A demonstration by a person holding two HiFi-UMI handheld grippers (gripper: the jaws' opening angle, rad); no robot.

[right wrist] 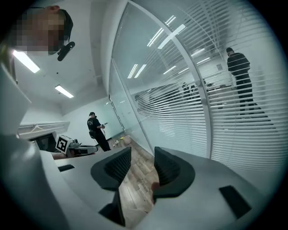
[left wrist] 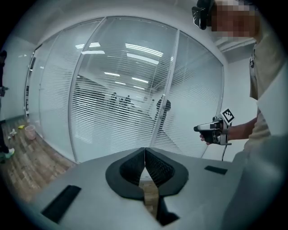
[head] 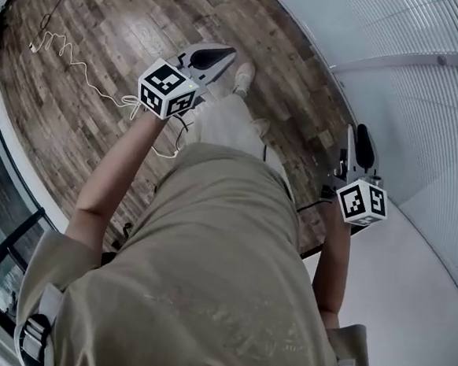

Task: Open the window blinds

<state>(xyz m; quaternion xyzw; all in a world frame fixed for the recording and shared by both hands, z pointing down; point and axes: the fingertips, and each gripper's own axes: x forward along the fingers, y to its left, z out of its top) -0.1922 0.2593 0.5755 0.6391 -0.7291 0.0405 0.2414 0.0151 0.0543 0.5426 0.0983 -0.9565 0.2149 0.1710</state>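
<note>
Basically at zero. Seeing the blinds [left wrist: 117, 112] hanging full-length over the curved glass wall, ahead of the person and to the right, apart from both grippers. Slats tilted flat enough to show figures [right wrist: 238, 76] behind the glass, but not raised.

Reading the left gripper [left wrist: 145, 152] as pinched shut at the tips, nothing caught between, aimed at the blinds from well back. Reading the right gripper [right wrist: 141, 164] as spread fairly wide and empty, only wood floor [right wrist: 135, 179] showing through the gap, blinds near on its right side. Touching nothing with either.

Left to do, at a guess: find the cord or wand, grab it, work it.

Can't find any cord or wand in any view; maybe lost against the window post [left wrist: 170, 81] or cut off past the edges. Head view mostly blocked by the person's shirt [head: 206, 279]; catches only a strip of blinds at upper right. Also spotted a bystander in black [right wrist: 95, 129] far down the room, plus a loose cable [head: 86, 71] on the floor.
</note>
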